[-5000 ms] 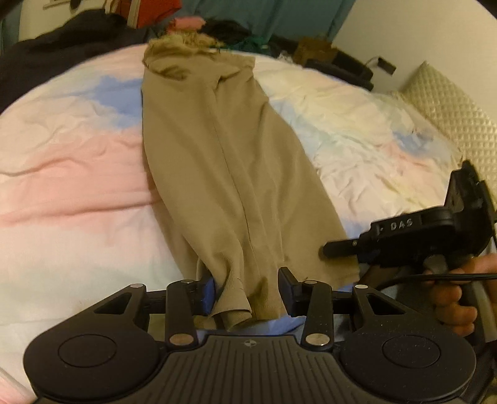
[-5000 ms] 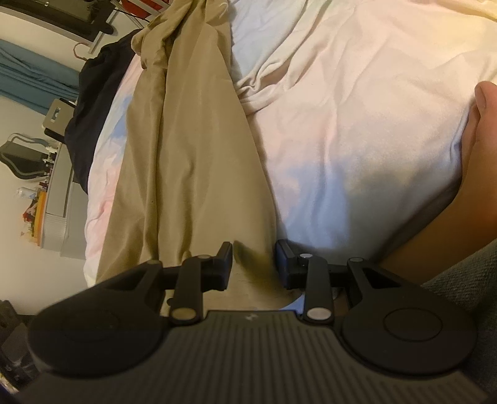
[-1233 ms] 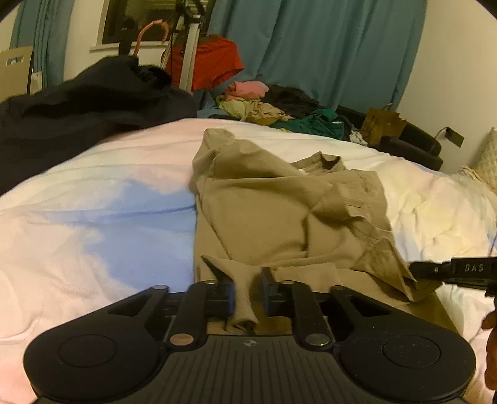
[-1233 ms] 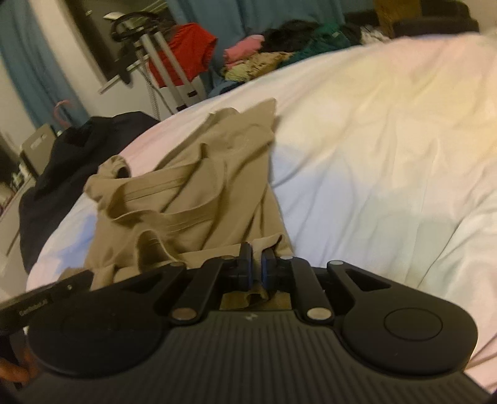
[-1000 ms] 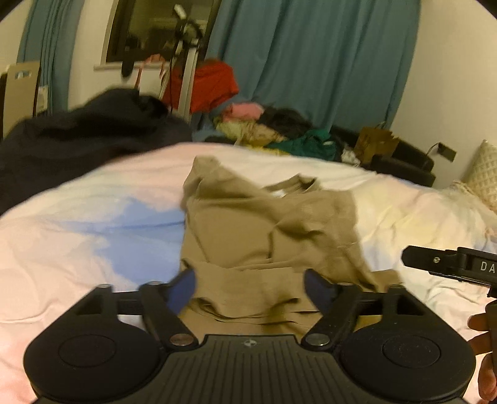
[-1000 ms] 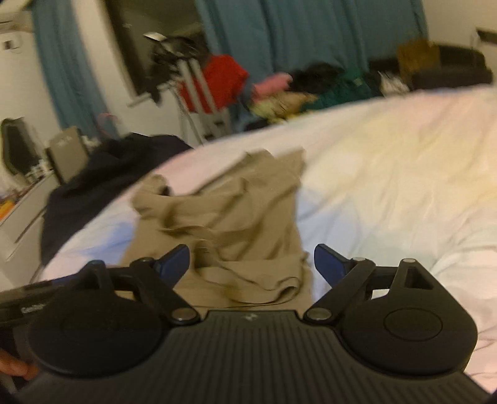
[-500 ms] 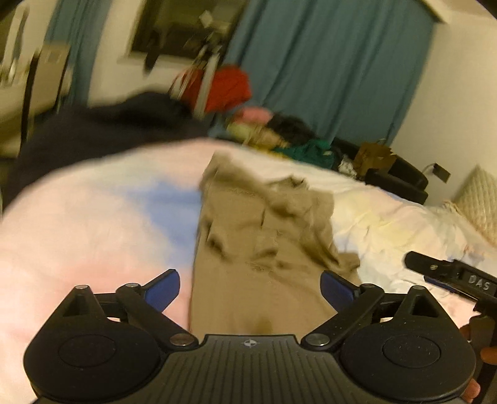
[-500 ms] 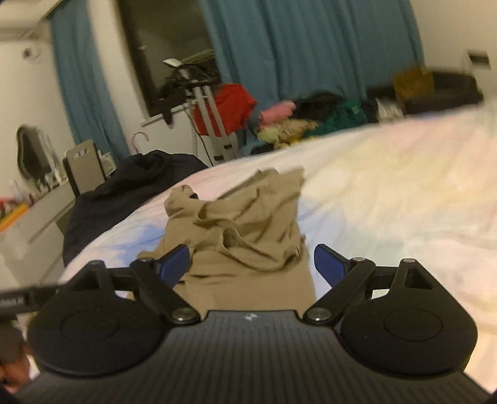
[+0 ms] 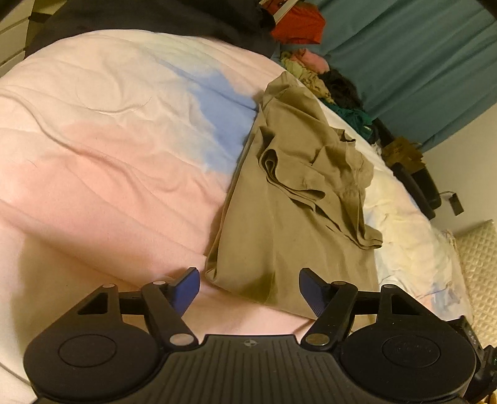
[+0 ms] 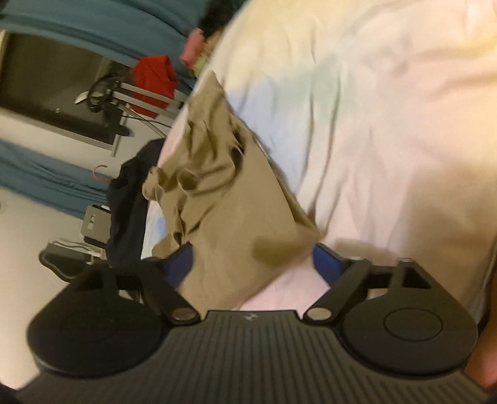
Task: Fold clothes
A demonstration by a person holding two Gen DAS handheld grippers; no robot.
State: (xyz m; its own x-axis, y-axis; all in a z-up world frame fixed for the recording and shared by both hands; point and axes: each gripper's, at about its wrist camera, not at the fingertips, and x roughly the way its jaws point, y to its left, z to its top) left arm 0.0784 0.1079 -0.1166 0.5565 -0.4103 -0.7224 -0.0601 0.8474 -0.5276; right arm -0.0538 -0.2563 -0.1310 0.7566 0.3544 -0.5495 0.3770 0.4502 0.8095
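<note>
A tan shirt (image 9: 289, 223) lies half-folded on a pastel bedspread (image 9: 108, 149), its near hem just ahead of both claws and its long axis running away from them toward the far edge of the bed. The left gripper (image 9: 250, 287) hangs with its blue-padded jaws spread wide and nothing between them, the near left corner of the shirt sitting just beyond the gap. The right gripper (image 10: 251, 259) is equally wide open and empty, and in its tilted, motion-blurred view the shirt (image 10: 223, 199) fills the space past its jaws; whether either claw touches the cloth cannot be told. Each claw looks about equally near to the hem, the left to the left corner, the right to the right. The far half of the shirt is a rumpled heap of doubled cloth, so the fold is uneven and, by the look of it, the next move is either smoothing that heap or taking the near hem again for another fold. Nothing stands between claws and shirt. A dark garment (image 9: 149, 15) lies at the far left of the bed, a pile of clothes (image 9: 313, 66) sits beyond it before a teal curtain (image 9: 403, 46), and a quilted cushion (image 9: 480, 267) lies at the right
</note>
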